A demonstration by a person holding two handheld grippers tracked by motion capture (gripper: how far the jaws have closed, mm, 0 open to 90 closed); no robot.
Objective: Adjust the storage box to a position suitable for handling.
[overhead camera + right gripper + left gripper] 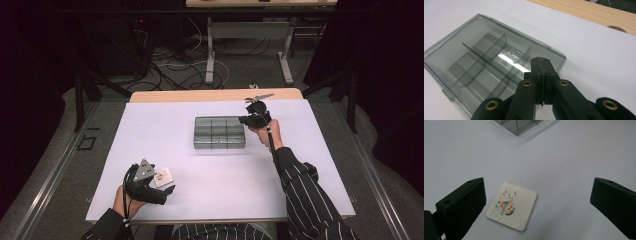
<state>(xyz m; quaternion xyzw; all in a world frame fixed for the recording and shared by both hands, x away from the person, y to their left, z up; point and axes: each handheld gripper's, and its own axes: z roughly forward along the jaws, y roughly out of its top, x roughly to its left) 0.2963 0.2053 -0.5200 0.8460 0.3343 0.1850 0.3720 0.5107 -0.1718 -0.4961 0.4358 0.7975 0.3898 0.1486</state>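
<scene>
The compartment box (486, 65) is a shallow, rectangular case of smoky transparent plastic with rounded corners and curved inner dividers; its flat lid looks closed, though glare makes that hard to confirm. It sits near the middle of the white table sheet (220, 170), toward the far side. The right gripper (541, 65) hangs just above the box's right end, its two matte black jaws pressed flat together with nothing between them, brass-coloured rivets showing on its linkage. In the high view it is held in a hand reaching out of a dark pinstriped sleeve (305, 195).

Well apart, near the front left corner, lies a thin square card (511, 206) with rounded corners, pale wood or cardboard, printed with a small colourful cartoon figure. The left gripper (537, 202) points at it with blocky black jaws spread wide, the card lying flat between them, nearer one jaw and touching neither.
</scene>
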